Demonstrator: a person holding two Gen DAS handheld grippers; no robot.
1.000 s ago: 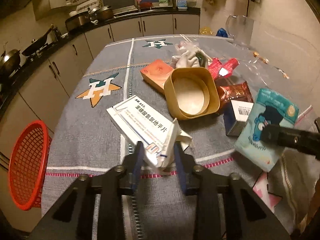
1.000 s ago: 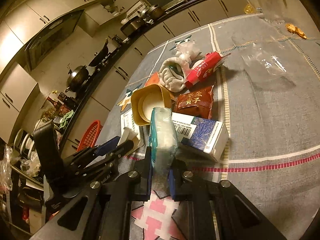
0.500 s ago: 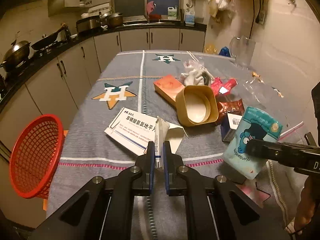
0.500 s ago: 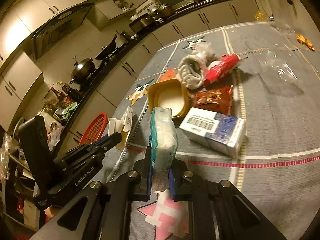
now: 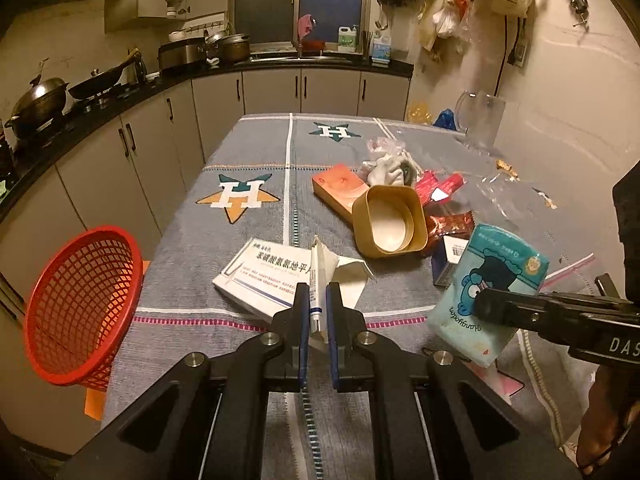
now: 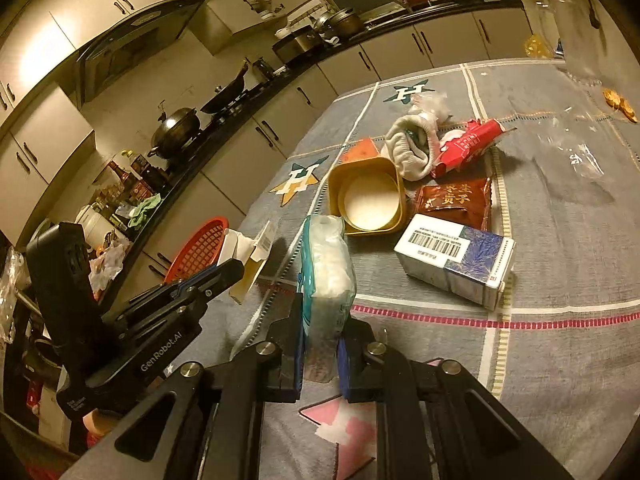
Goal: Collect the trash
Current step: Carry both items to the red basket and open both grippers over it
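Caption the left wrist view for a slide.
Left gripper shut on a torn white box, red basket beside the table.

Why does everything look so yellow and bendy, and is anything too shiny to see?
Left wrist view: dim yellowish room light, dark corners, cabinets curve from the fisheye lens. Right wrist view: the counter bends into an arc, glare whitens an upper cupboard; the tissue pack stays sharp.
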